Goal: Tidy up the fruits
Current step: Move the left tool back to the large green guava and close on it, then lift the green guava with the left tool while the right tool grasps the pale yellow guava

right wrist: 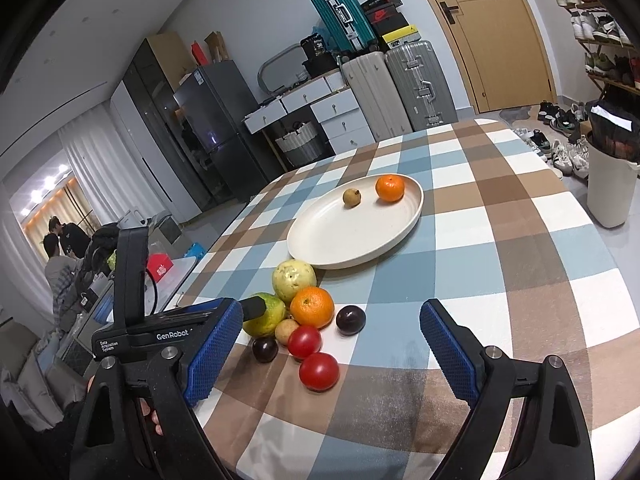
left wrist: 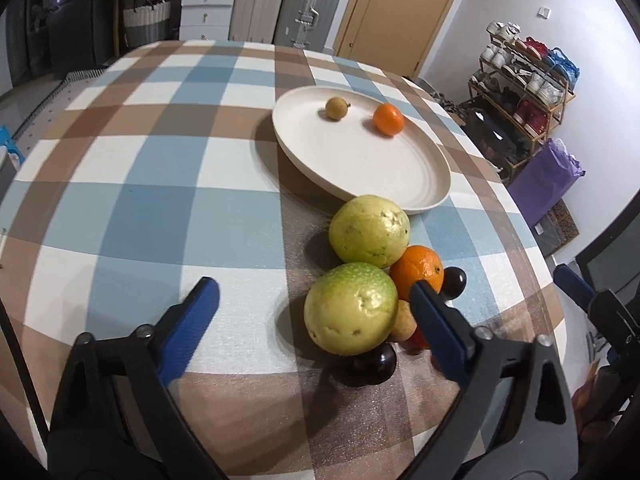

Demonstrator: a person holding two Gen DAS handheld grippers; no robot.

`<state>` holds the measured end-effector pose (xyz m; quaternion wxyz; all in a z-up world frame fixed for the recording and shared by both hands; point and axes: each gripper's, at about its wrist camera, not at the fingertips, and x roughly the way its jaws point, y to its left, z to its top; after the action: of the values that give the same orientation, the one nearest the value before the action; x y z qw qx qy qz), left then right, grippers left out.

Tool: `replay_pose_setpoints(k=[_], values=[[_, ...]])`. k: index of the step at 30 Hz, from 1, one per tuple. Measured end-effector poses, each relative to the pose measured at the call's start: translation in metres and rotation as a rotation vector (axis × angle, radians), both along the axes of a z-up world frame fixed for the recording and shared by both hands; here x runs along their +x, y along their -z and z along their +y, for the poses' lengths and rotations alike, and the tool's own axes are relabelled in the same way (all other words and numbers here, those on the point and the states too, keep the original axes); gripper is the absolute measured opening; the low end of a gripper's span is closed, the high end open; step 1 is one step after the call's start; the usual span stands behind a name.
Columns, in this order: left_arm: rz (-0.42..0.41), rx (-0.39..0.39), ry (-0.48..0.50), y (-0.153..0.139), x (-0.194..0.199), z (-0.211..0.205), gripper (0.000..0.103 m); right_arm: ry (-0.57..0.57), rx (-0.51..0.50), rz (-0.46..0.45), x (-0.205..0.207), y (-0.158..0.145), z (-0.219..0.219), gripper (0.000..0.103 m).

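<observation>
A cream plate [left wrist: 352, 152] [right wrist: 352, 236] holds a mandarin [left wrist: 388, 119] and a small brown fruit [left wrist: 337, 108]. In front of it on the checked cloth is a pile of fruit: two green guavas [left wrist: 370, 230] [left wrist: 350, 312], an orange [right wrist: 312, 306], two dark plums [right wrist: 351, 320] [right wrist: 265, 350], two tomatoes [right wrist: 305, 342] [right wrist: 319, 371] and a small tan fruit [right wrist: 286, 330]. My left gripper [left wrist: 314, 286] is open and straddles the near guava, with a gap at the left pad. My right gripper [right wrist: 332, 308] stands open over the pile, holding nothing.
The table [right wrist: 520, 240] falls away to the right, where a white bin [right wrist: 608, 184] and shoes stand on the floor. Suitcases [right wrist: 400, 84], drawers and a dark fridge line the far wall. People sit at the far left in the right wrist view.
</observation>
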<state>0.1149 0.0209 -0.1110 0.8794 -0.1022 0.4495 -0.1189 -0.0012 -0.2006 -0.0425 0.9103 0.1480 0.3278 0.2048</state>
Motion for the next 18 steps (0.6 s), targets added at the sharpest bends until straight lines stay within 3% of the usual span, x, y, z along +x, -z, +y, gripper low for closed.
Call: replay_pose_setpoints(k=[5, 7, 13, 18], values=[[0.036, -0.092, 0.039, 0.011, 0.008, 0.001, 0.069, -0.008, 0.001, 0.014, 0.004, 0.003, 0.002, 0.092], [0.045, -0.157, 0.071, 0.013, 0.008, 0.002, 0.047, -0.011, 0.002, 0.018, 0.005, 0.004, 0.002, 0.092], [0.054, -0.228, 0.058, 0.018, 0.015, 0.01, 0.046, -0.027, 0.009, 0.036, 0.011, 0.006, 0.004, 0.092], [0.048, -0.238, 0.042, 0.016, 0.014, 0.018, 0.046, -0.039, 0.006, 0.041, 0.014, 0.006, 0.008, 0.092]])
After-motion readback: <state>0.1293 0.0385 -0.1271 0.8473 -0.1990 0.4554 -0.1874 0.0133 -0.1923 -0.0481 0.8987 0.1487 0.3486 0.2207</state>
